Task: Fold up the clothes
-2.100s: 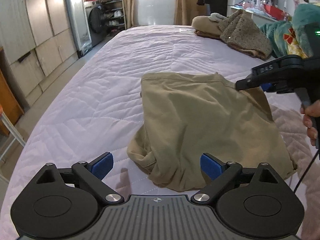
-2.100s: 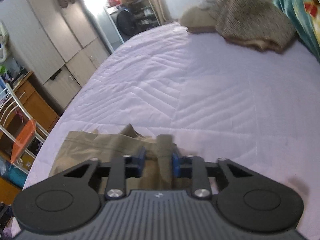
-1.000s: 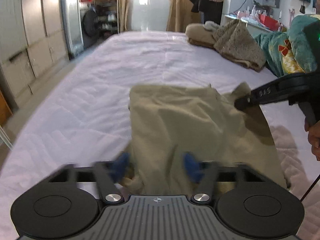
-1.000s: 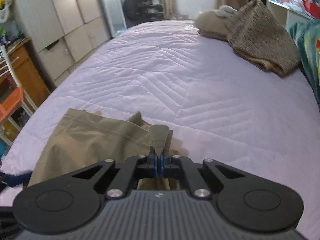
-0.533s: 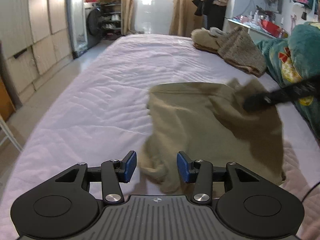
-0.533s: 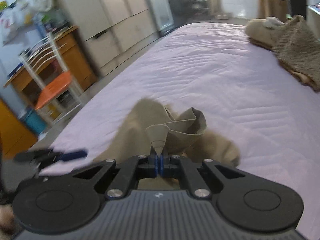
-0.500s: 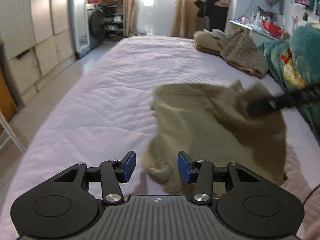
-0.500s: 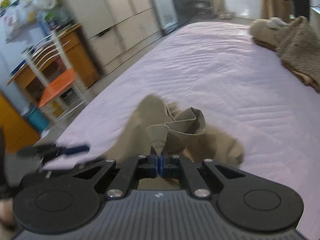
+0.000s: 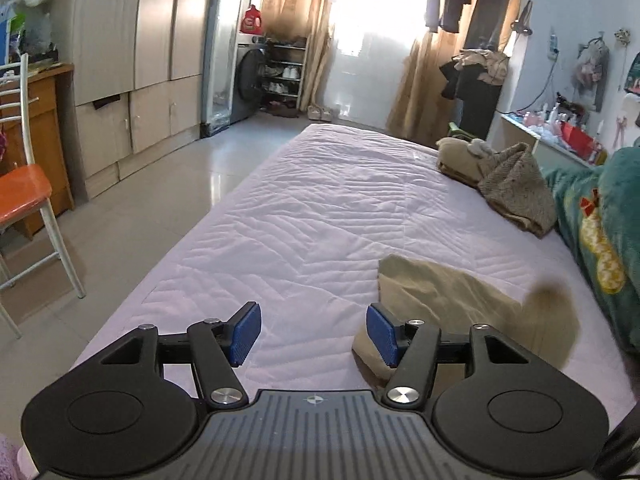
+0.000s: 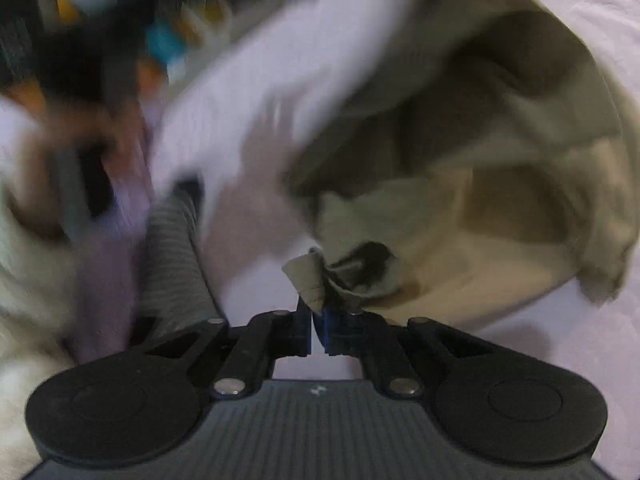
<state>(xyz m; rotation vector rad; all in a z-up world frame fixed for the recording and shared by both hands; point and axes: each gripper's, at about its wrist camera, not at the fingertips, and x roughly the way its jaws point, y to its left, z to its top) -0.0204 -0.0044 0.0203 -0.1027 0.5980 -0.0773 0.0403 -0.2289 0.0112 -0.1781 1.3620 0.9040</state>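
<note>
Left gripper held low over the near end of the bed, its blue pads spread wide apart with nothing between them, only quilted lilac cover showing in the gap. Khaki garment lies on the bed to the right of that gripper, touching or just behind its right finger; its far right edge is a blurred tan smear lifted off the cover. Right gripper has its jaws pinched together on a bunched corner of the same khaki garment, a small tab of cloth sticking up above the pads. From that pinch the fabric billows up and to the right in loose folds over the lilac cover. Right wrist view heavily motion-blurred; left half unreadable beyond a ribbed grey shape and colour smears. Far end of the bed: pile of knitted brown clothes; teal blanket along the right edge. Orange chair on the tiled floor at left.
</note>
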